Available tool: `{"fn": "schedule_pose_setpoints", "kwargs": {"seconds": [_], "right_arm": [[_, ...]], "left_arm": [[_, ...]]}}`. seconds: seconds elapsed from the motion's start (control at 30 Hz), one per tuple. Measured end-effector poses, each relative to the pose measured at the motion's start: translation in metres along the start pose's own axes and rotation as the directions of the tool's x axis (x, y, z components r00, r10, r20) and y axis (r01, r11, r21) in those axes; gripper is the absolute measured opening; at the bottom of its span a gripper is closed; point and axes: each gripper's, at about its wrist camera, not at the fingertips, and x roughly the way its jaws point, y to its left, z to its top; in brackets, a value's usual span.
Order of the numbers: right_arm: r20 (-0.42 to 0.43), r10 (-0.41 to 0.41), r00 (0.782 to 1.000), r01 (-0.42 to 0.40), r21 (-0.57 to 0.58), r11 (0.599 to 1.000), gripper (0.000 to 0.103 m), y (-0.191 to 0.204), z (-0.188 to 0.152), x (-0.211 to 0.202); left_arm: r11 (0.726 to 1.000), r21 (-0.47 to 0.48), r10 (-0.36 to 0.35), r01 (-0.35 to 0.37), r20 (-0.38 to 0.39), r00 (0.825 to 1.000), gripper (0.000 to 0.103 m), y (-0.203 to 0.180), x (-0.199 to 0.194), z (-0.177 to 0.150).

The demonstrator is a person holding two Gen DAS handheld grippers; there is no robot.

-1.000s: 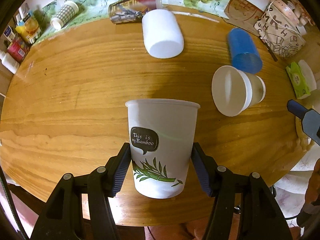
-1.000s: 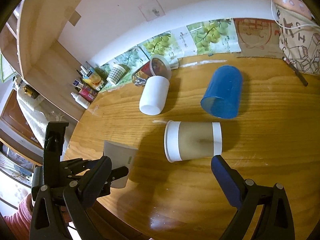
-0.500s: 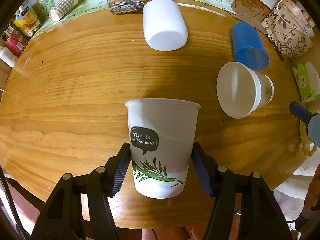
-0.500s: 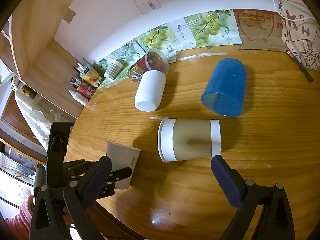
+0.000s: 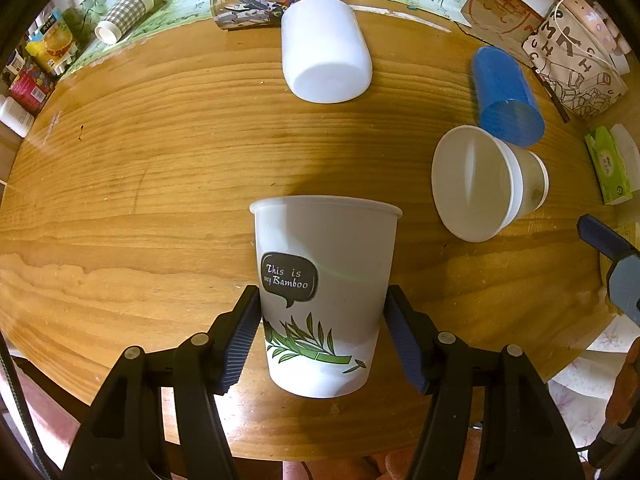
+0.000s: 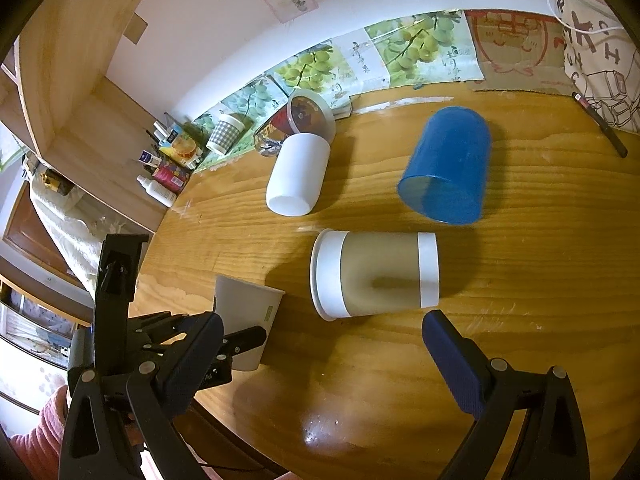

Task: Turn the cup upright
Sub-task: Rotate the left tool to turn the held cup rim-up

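A white paper cup (image 5: 324,292) printed "This is my Bamboo" stands upright near the front edge of the wooden table (image 5: 160,160). My left gripper (image 5: 322,336) is shut on it, one pad on each side of its lower half. The cup also shows in the right wrist view (image 6: 246,316), with the left gripper (image 6: 224,344) around it. My right gripper (image 6: 324,360) is open and empty, hovering just in front of a tan cup with white bands (image 6: 376,274) that lies on its side, mouth to the left.
A white cup (image 6: 298,180) and a blue cup (image 6: 448,164) lie on their sides farther back. A printed cup (image 6: 304,116) and a checked cup (image 6: 224,134) lie by the wall. Bottles (image 6: 168,168) stand at the far left. A green tissue pack (image 5: 608,164) sits at the right edge.
The left gripper has kept its hold on the bamboo cup while lowering or tilting a little toward the table. The right gripper has edged closer to the tan cup.
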Motion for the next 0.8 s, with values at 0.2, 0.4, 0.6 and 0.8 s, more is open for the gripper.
{"fn": "schedule_pose_setpoints", "kwargs": {"seconds": [0.2,0.4,0.6,0.8], "right_arm": [[-0.014,-0.008,1.0,0.008,-0.015,1.0,0.1,0.002,-0.002,0.0],[-0.016,-0.017,1.0,0.017,-0.017,1.0,0.1,0.004,-0.004,-0.003],[-0.004,-0.047,0.999,0.047,-0.022,0.999,0.1,0.006,-0.005,-0.006],[0.019,-0.075,0.997,0.075,-0.015,0.997,0.1,0.014,-0.009,-0.01]], "left_arm": [[1.0,0.007,-0.015,0.015,-0.013,1.0,0.069,-0.001,0.003,0.001],[0.996,0.005,-0.089,0.089,0.027,0.996,0.078,0.0,-0.007,-0.002],[0.99,0.053,-0.134,0.13,0.089,0.987,0.079,0.002,-0.025,-0.007],[0.986,0.118,-0.136,0.116,0.174,0.975,0.079,0.01,-0.046,-0.018]]}}
